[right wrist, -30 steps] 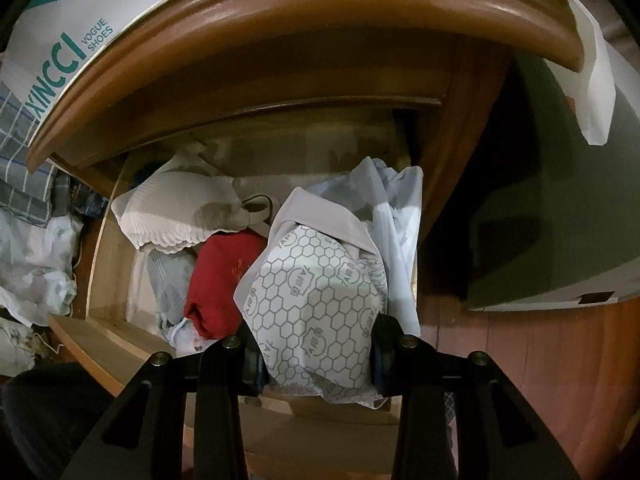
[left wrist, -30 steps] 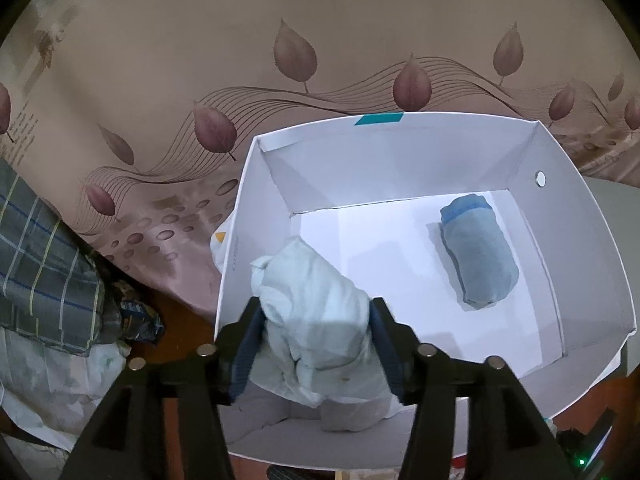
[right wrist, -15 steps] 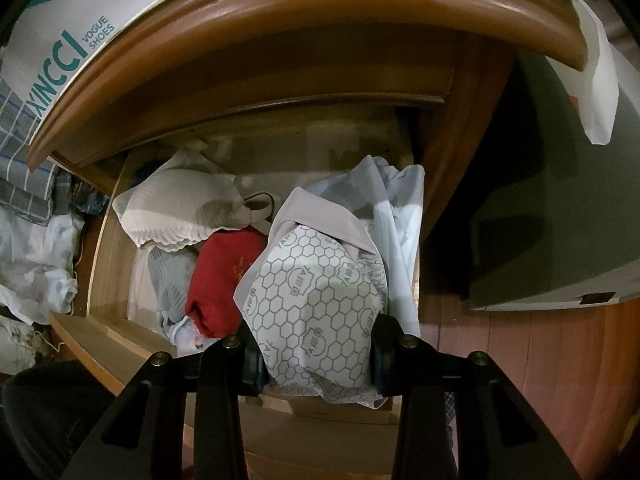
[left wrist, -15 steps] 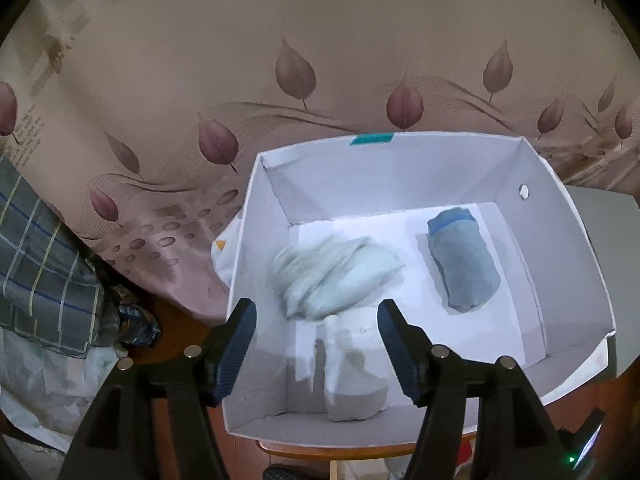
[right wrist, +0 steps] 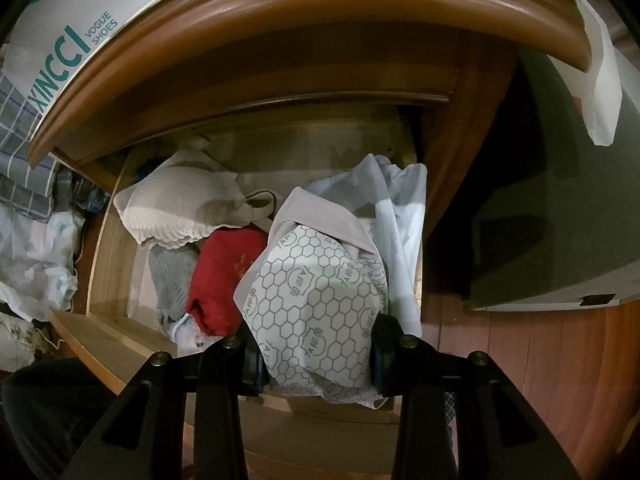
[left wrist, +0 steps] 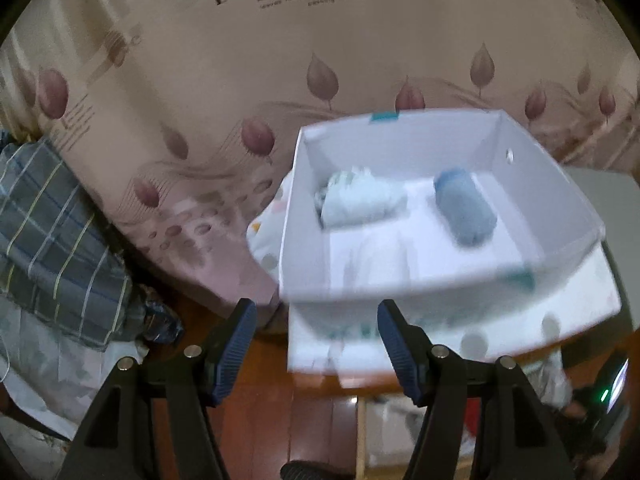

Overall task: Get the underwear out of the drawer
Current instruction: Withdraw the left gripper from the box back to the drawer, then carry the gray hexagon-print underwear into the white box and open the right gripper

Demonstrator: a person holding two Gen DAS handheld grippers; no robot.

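R gripper (right wrist: 316,354) clamps hex-print underwear (right wrist: 316,300) over drawer (right wrist: 100,344) front edge; L gripper (left wrist: 316,338) wide, empty, short of white box (left wrist: 400,284).

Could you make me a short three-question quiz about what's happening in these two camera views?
1. True or false: the left gripper holds a garment.
2. How many rolled garments lie in the white cardboard box?
3. What is the right gripper clamped on? A) the red folded garment B) the white hexagon-patterned garment C) the cream scalloped bra

Key
1. False: its jaws stand open with nothing between them.
2. Two: a pale bluish-white roll and a blue roll.
3. B, above the open wooden drawer.
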